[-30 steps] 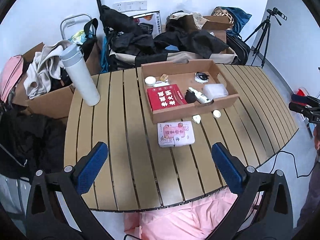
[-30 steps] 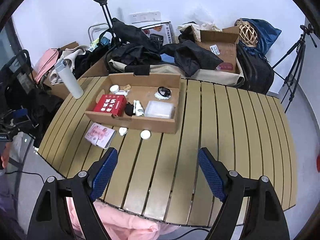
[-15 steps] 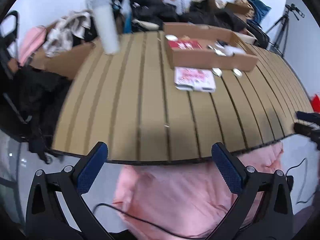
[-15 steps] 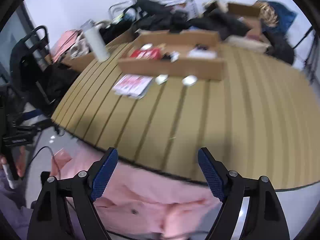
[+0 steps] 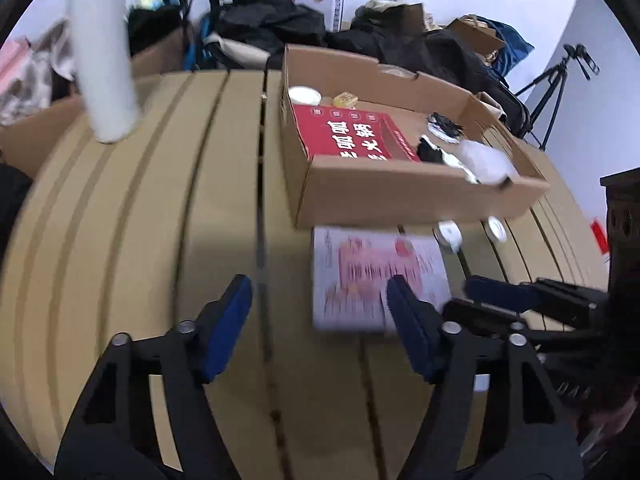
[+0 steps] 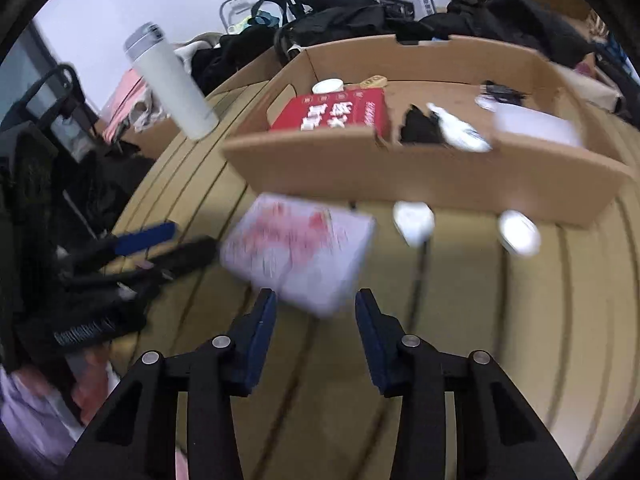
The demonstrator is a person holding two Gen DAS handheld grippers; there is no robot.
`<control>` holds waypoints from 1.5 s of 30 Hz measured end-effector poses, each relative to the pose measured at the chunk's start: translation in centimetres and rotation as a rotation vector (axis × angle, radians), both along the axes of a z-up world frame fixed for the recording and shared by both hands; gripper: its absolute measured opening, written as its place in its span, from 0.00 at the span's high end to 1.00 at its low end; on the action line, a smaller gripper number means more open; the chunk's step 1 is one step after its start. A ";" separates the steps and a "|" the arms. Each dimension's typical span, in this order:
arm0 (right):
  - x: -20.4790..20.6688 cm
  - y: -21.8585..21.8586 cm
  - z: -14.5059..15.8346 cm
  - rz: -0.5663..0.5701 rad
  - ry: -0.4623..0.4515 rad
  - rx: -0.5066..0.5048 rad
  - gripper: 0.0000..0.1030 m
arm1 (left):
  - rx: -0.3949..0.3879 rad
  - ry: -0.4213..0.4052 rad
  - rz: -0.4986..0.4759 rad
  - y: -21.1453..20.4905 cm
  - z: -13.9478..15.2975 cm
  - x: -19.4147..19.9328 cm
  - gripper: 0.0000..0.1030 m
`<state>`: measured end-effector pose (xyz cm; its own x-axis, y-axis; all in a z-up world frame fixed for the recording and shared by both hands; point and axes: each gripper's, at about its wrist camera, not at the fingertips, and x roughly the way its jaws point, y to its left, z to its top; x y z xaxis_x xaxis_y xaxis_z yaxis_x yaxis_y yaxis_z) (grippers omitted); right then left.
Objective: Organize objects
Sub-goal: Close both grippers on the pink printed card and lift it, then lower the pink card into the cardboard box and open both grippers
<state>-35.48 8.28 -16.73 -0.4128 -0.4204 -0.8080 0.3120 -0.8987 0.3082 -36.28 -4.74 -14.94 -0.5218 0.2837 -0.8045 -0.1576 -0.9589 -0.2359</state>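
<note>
Right wrist view: cardboard box on bench already held several items; pink-white packet and two white lids remained outside. We kept right gripper and left gripper spread, empty, near packet.

left gripper agape, right gripper narrower (empty)
</note>
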 end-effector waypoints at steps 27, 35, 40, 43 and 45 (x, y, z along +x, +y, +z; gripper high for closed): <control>11.1 4.3 3.7 0.014 0.047 0.042 0.88 | 0.155 -0.053 0.034 4.7 2.0 13.5 0.74; 15.8 9.0 4.8 -0.122 0.052 -0.026 0.90 | 0.152 -0.006 -0.036 8.2 5.0 15.6 0.74; 12.7 10.8 8.5 -0.152 0.075 -0.075 0.91 | 0.142 0.040 -0.084 9.2 10.1 12.1 0.74; 9.0 11.7 12.5 -0.133 0.113 -0.087 0.90 | 0.115 0.070 -0.096 10.0 14.9 7.3 0.74; 5.5 12.0 16.2 -0.118 0.163 -0.089 0.91 | 0.103 0.068 -0.098 10.4 17.3 4.5 0.74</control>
